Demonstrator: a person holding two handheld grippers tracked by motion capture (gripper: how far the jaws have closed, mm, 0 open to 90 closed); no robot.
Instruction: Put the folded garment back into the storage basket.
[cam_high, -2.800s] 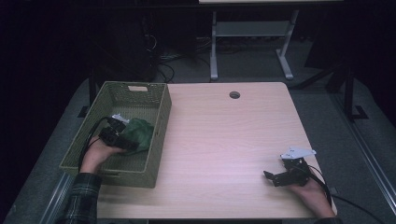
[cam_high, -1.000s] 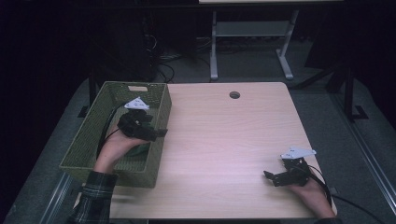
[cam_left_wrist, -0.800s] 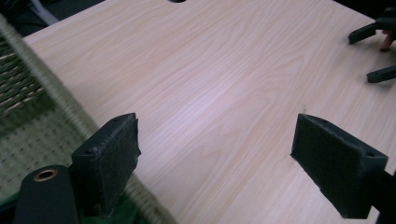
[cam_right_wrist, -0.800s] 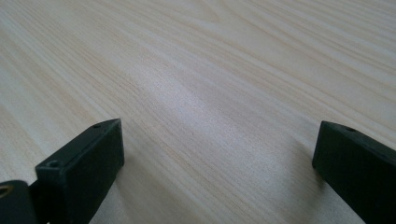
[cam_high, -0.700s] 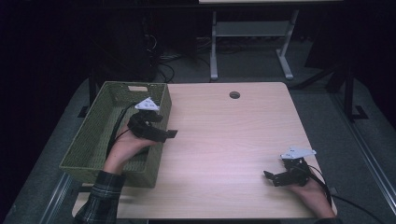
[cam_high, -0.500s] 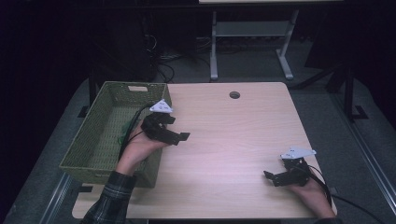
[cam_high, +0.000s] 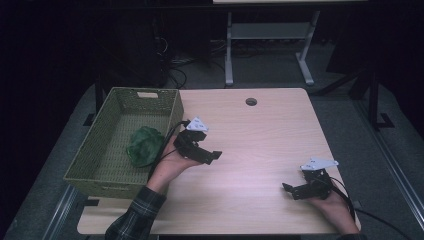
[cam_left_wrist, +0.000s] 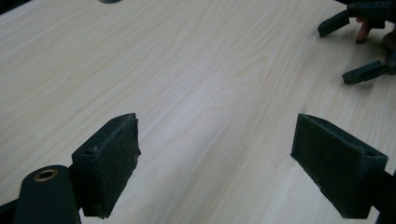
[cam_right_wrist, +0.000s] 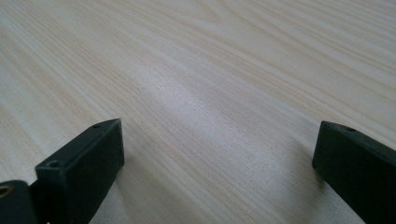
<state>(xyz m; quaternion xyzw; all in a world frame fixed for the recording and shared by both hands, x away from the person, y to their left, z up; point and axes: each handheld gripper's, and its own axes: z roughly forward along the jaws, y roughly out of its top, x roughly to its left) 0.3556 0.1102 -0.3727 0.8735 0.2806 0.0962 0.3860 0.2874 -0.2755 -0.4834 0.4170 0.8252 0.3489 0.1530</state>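
Note:
A crumpled green cloth (cam_high: 144, 145) lies inside the woven olive basket (cam_high: 102, 180) at the table's left side. My left gripper (cam_high: 211, 156) is just right of the basket, over the bare wooden table (cam_high: 260, 135), pointing right. Its jaws stand wide apart with nothing between them, as the left gripper view (cam_left_wrist: 215, 140) shows. My right gripper (cam_high: 290, 191) rests near the front right of the table, pointing left, open and empty (cam_right_wrist: 219, 144). In the left gripper view the right gripper (cam_left_wrist: 359, 44) appears at the far upper right.
A round cable hole (cam_high: 251, 101) sits near the table's far edge. Beyond the table stand a metal desk frame (cam_high: 265, 35) and cables on a dark floor. Bare tabletop lies between the two grippers.
My left gripper has come up out of the basket and moved right over the table, open and empty; the green cloth stays in the basket. The right gripper has not moved.

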